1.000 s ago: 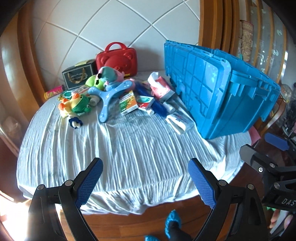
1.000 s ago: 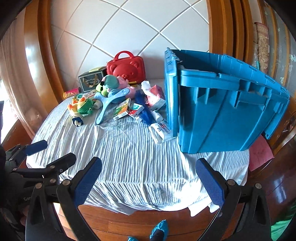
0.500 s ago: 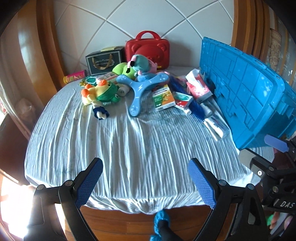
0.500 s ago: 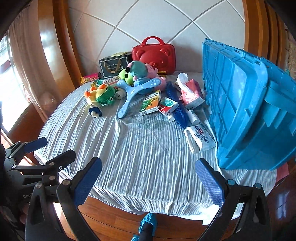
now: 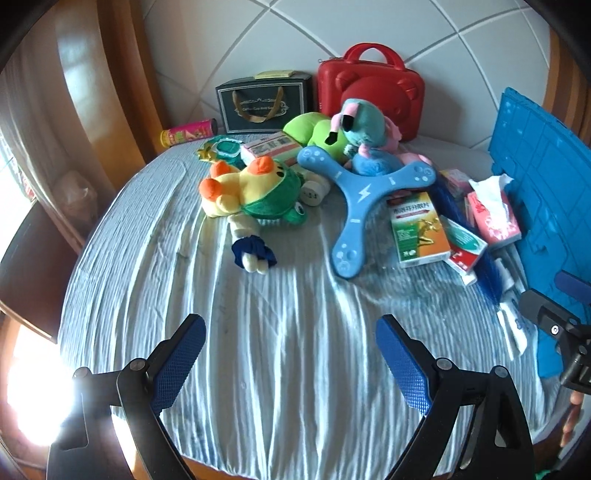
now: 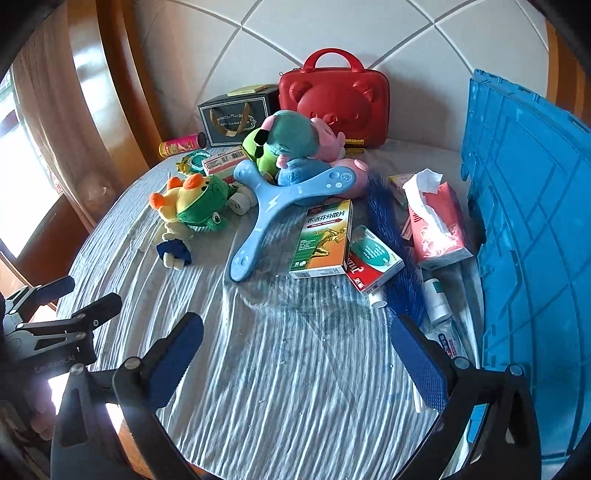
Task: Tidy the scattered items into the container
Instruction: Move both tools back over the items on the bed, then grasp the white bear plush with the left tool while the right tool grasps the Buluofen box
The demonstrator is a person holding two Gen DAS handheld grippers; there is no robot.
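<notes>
Where ribbed cloth [image 5: 280,332] wrinkles, three-armed boomerang [image 6: 271,206], fuzzy plush [image 5: 255,195]

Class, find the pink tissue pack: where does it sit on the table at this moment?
The pink tissue pack lies on the table's right side, next to the blue crate, with the blue feather duster on its left.

Place: home, likely a bedroom
Signs: padded headboard [image 5: 388,33] at 12 o'clock, plush toys [image 5: 255,192], wrinkled sheet [image 5: 288,332]
</notes>
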